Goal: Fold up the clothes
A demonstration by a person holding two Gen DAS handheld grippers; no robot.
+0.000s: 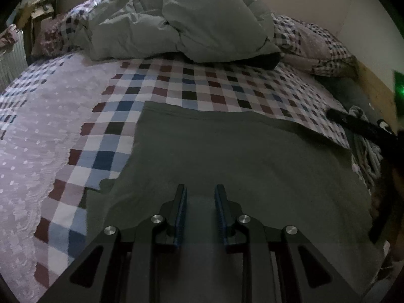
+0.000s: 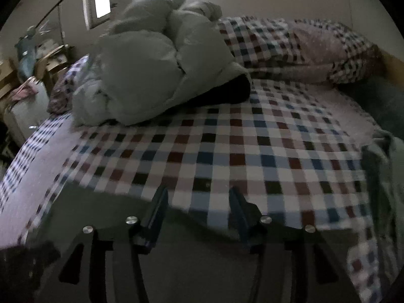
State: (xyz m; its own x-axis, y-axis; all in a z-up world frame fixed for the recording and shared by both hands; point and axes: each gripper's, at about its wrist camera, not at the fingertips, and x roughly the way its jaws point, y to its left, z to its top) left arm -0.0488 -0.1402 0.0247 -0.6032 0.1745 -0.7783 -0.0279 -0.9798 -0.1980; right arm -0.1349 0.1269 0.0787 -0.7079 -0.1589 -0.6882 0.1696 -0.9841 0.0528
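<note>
One rumpled duvet (image 1: 184, 22) beyond garment (image 1: 240, 156)

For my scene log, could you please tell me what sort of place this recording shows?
Most likely a bedroom: a bed with a checkered bedspread, a bunched grey duvet piled beside a checkered pillow, and a dark grey garment spread flat for folding.

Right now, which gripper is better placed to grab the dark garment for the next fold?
Left. The left gripper sits open directly over the dark garment spread on the checkered bedspread, cloth visible between its fingers. The right gripper is open too, but at the garment's edge, mostly over bedspread.
</note>
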